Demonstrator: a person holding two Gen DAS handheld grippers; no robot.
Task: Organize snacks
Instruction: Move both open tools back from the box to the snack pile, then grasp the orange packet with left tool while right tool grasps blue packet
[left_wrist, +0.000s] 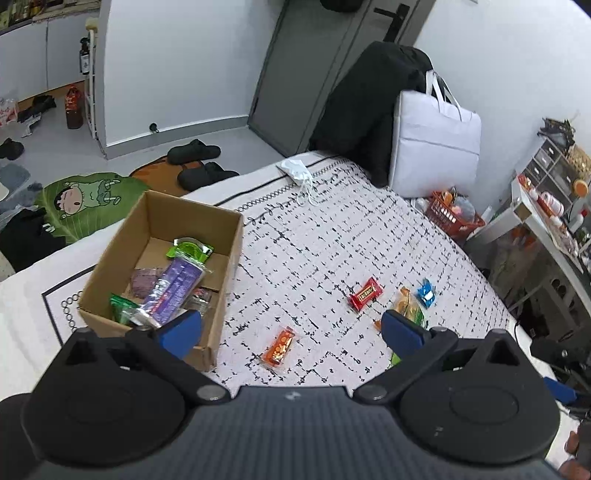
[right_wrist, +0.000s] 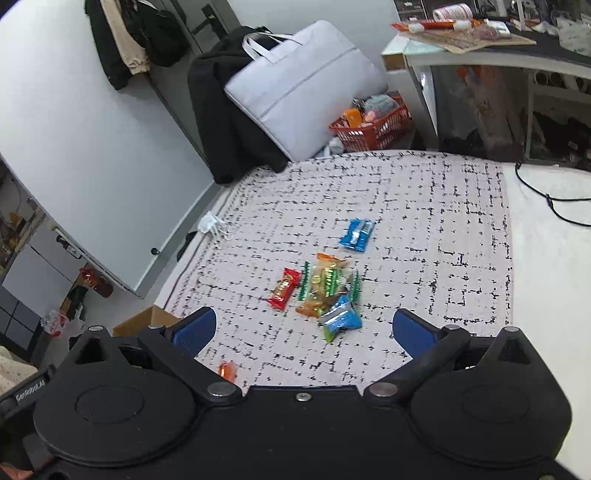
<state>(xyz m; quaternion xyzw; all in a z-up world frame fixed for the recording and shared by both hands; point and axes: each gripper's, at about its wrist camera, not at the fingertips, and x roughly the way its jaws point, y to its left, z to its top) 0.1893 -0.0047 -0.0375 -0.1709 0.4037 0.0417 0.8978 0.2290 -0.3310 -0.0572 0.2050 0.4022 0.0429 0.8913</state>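
Note:
A cardboard box (left_wrist: 229, 236) sits on the patterned bed cover and holds several snacks, among them a purple packet (left_wrist: 171, 288) and green packets. My left gripper (left_wrist: 291, 328) is open and empty, above an orange packet (left_wrist: 279, 346), its left finger by the box's near corner. A red bar (left_wrist: 365, 293), an orange-green packet (left_wrist: 406, 306) and a blue packet (left_wrist: 426, 291) lie to the right. My right gripper (right_wrist: 304, 328) is open and empty, just short of a blue packet (right_wrist: 340, 317) in a pile with the orange-green packet (right_wrist: 325, 284) and red bar (right_wrist: 284, 288). Another blue packet (right_wrist: 357, 234) lies farther off.
A white bag (left_wrist: 432, 147) and black coat (left_wrist: 365, 110) lean at the bed's far end. A face mask (left_wrist: 295, 170) lies on the cover. A red basket (right_wrist: 373, 125) and a desk (right_wrist: 461, 55) stand beyond the bed. A black cable (right_wrist: 546, 195) lies right.

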